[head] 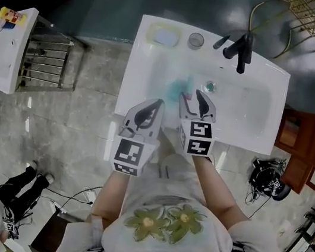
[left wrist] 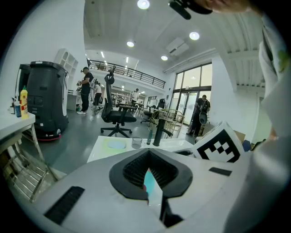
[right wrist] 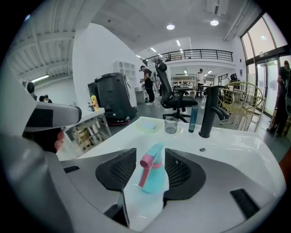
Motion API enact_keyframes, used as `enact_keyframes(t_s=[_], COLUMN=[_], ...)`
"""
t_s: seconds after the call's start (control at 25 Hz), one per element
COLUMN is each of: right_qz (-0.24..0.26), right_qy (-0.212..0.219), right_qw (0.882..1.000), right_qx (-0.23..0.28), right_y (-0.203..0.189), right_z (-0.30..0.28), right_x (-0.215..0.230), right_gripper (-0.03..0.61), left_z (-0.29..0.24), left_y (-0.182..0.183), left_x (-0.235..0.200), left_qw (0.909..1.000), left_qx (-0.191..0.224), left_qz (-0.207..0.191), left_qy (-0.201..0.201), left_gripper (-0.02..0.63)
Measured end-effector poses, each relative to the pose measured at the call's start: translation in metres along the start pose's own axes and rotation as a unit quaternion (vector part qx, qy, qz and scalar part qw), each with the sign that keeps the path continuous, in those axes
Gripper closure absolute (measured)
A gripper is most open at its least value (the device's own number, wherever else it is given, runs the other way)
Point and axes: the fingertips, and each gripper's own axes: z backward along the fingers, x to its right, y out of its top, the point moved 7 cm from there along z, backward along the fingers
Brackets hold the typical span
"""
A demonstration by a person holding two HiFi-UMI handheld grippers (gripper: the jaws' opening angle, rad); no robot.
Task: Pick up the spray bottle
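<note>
The teal plastic spray bottle [right wrist: 154, 178] with a pink trigger sits in the bowl of the white rectangular sink [head: 250, 111], near its front left part. It lies straight ahead of the right gripper [head: 196, 95], framed in the gap between that gripper's jaws. Those jaws stand wide apart and neither pad touches the bottle. As far as the right gripper view shows, the bottle stands roughly upright, so its long axis runs up and down. Its trigger hangs on the side facing the gripper. The jaws would therefore close across the body from left and right.

The left gripper [head: 156, 104] hangs beside the right one, a little further back from the bottle. Its jaws are drawn together at the tips and hold nothing. The right gripper is the nearer and the better lined up.

The head view shows the bottle only as a blurred teal patch just ahead of the right gripper. The right gripper view shows its shape, trigger and stance clearly. The left gripper view catches only a sliver of teal behind its closed tips.
</note>
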Motion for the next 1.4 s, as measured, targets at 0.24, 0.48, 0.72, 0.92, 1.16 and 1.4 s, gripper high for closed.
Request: enact_keyframes(t_s=[0.24,0.48,0.72,0.92,1.16,1.4], right_qz=[0.010,0.020,0.036,0.037,0.031,0.046], right_qy=[-0.017,-0.024,-0.021,-0.003,0.042,0.095], right_qw=[1.000,0.999,0.999,0.999,0.998,0.992], right_qx=[-0.010,-0.009,-0.014,-0.006,0.022,0.076], right_y=[-0.006,-0.007,-0.006,-0.001,0.022,0.063], right_z=[-0.011,-0.016,-0.016,-0.011,0.006,0.034], right_x=[0.002,0.005,0.003,0.001,-0.010,-0.033], right_gripper=[0.408,0.455,0.505,0.506,0.506,0.506], left_z=[0.002,0.003,0.006,0.009,0.018,0.035], left_y=[-0.009,-0.008,-0.005,-0.003,0.008,0.023], left_x=[-0.010,-0.017,-0.021,-0.021,-0.015,-0.008], left_qw=[0.9999,0.9998,0.9996,0.9994,0.9992,0.9981], left_qx=[-0.013,-0.014,-0.011,-0.006,0.010,0.033], left_qz=[0.004,0.002,0.001,-0.001,-0.012,-0.008], left_qy=[0.008,0.016,0.026,0.034,0.037,0.052], left_gripper=[0.604,0.604,0.604,0.604,0.604,0.604])
